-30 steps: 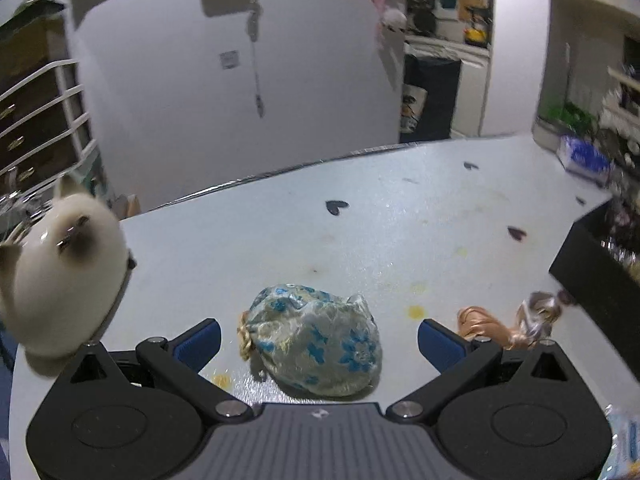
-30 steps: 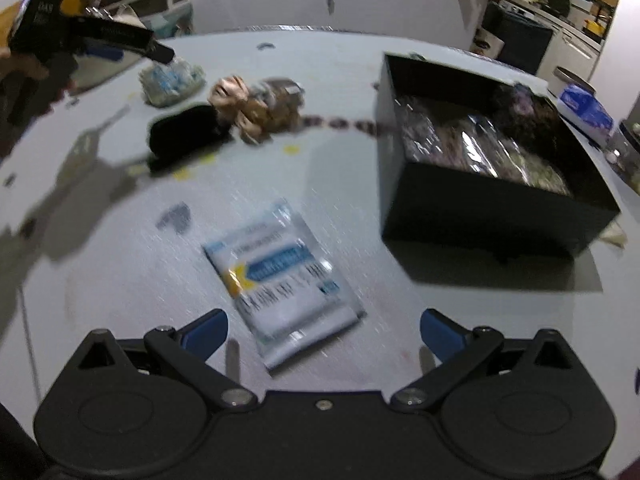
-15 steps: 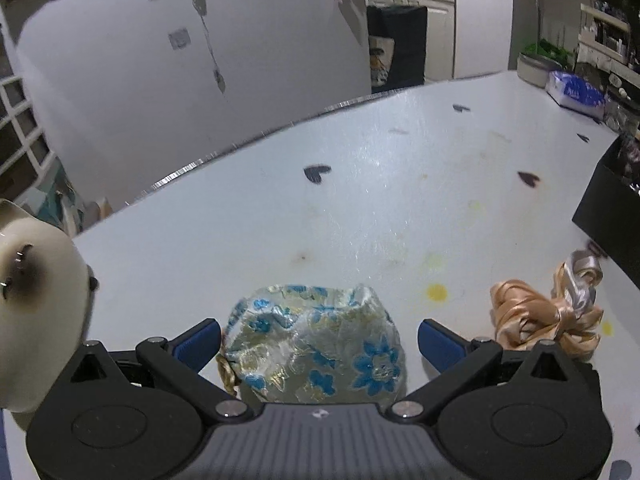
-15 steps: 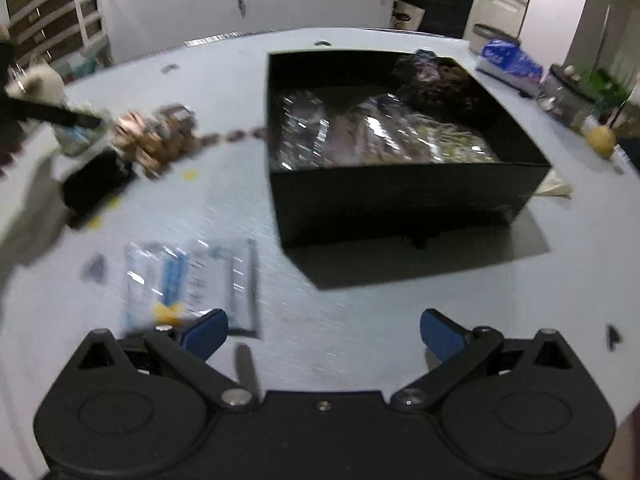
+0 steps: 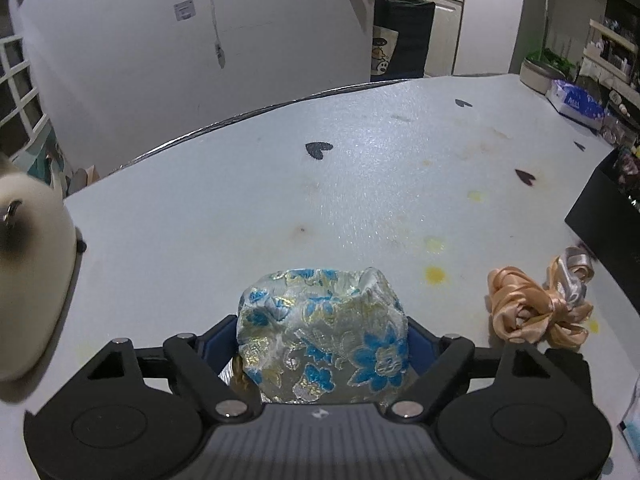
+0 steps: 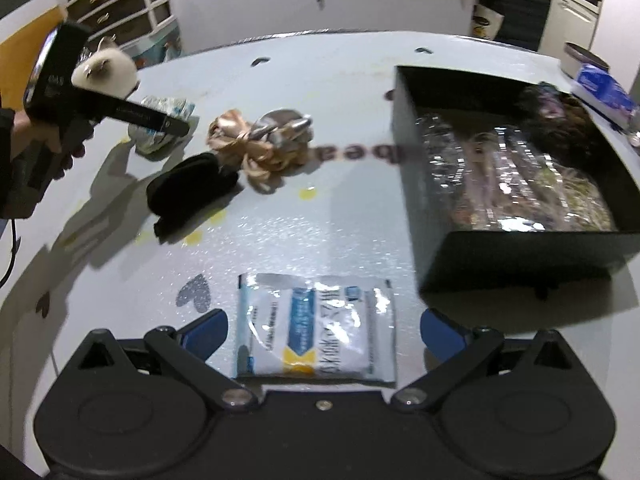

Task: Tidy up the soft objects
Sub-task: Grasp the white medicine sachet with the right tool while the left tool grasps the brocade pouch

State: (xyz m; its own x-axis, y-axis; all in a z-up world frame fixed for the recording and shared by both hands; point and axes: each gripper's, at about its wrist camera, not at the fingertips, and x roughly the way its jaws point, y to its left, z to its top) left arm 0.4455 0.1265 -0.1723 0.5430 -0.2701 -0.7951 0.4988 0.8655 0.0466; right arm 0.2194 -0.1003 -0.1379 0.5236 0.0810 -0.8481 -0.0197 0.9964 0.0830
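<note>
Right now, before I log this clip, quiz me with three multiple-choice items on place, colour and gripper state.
1. What lies between the right gripper's fingers?
A. sachet
B. black pouch
C. ribbon bundle

2. The flowers on the brocade pouch are:
A. red
B. blue
C. purple

3. The left gripper is:
A. wide open over bare table
B. out of view
C. closing on the pouch

Key: A, the sachet sits between open fingers; B, blue blossoms show; C, its pads have just been closing and now flank the fabric.
</note>
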